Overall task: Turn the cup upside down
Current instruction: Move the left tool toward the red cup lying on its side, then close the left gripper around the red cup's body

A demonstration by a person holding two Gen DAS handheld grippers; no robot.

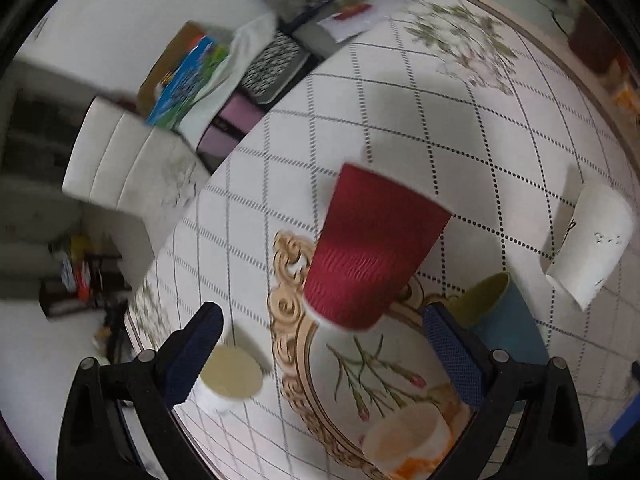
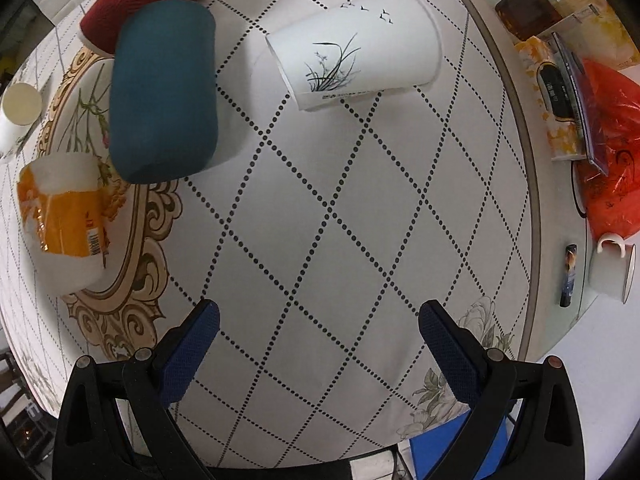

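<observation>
Overhead, both grippers hang above the round table (image 2: 360, 208), patterned cloth with dotted diamonds. Landmark: the red ribbed paper cup (image 1: 372, 248).

Left of the red cup: small white cup (image 1: 230, 376), mouth up, near the table edge. Left gripper (image 1: 320, 356) just short of the red cup, jaws wide apart, holding nothing. The red cup stands rim-down on the gold scroll medallion. Right of it: teal cup (image 1: 500, 320), partly behind a finger. Below it, an orange-and-white cup (image 1: 412, 440). Farther right: white cup with ink-grass print (image 2: 356, 48), standing apart. Right gripper (image 2: 320, 348) over bare cloth, jaws spread, empty.
</observation>
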